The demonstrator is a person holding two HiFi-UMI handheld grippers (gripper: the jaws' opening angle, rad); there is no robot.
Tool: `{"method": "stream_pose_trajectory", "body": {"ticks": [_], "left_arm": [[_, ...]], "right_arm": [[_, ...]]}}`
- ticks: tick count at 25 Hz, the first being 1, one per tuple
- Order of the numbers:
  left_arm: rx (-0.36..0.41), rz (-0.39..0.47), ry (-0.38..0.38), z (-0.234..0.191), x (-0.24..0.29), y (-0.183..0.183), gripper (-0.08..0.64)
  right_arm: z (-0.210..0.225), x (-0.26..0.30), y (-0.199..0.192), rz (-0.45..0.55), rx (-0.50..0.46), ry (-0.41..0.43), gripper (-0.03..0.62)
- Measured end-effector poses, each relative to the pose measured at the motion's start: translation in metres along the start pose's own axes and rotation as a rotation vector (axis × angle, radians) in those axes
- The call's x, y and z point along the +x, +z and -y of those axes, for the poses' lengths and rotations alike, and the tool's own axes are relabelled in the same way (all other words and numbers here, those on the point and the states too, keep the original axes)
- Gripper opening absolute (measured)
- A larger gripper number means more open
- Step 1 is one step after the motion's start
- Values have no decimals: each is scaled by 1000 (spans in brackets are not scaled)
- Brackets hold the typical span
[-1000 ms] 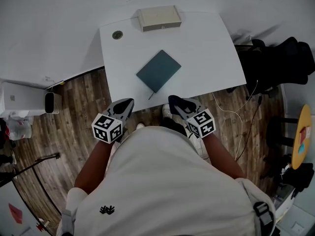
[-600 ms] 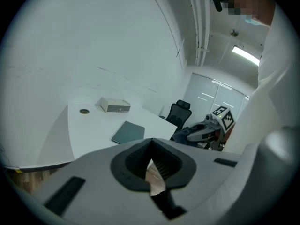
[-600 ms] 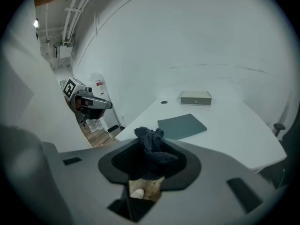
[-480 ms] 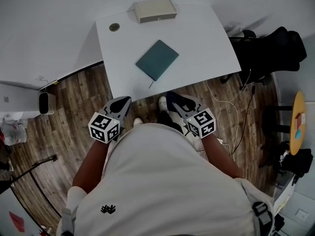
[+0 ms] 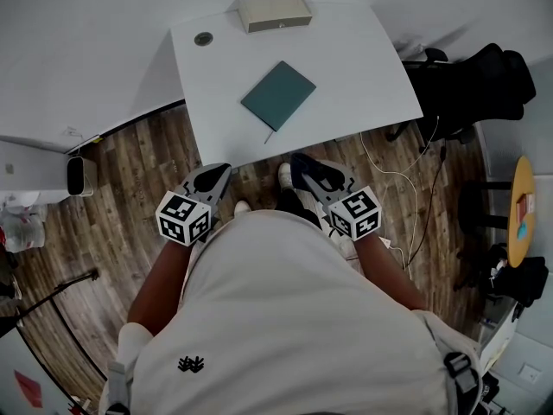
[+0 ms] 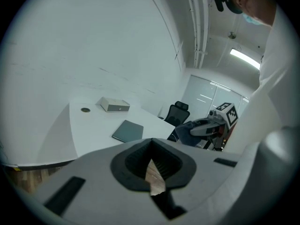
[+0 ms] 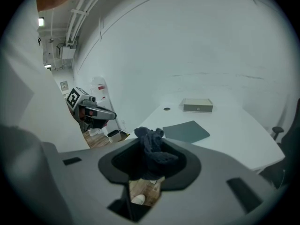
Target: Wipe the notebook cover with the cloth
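Right gripper (image 7: 149,162): clamped on crumpled dark-blue cloth (image 7: 152,146).
Left gripper (image 6: 151,167): jaws together, empty.
Teal rectangular notebook (image 5: 278,95): flat on white counter (image 5: 363,67), ahead of both; Right gripper nearer; long axis near-left to far-right.

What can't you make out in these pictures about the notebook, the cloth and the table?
- Notebook cover: too small in every view to show any dirt.
- Cloth: bunched in the right gripper's jaws, which hide its lower part.
- Round spot on the table: too small to identify.
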State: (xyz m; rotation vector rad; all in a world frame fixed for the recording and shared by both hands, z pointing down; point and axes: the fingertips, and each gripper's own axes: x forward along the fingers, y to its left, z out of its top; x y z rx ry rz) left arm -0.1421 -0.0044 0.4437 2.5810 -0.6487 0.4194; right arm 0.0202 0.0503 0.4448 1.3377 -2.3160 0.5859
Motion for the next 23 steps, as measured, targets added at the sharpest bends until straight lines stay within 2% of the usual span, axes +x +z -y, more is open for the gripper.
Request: {"method": "stream_pose_trajectory", "body": {"ticks": [13,23], "left_arm": [[-8,-25,-7,-1,-6,-15,6],[-15,-61,-24,2,6,-24,6]], "right_arm": [[-17,-5,6,17,-35,-4,120],[-12,-10,5,44,-13,-2,120]]}}
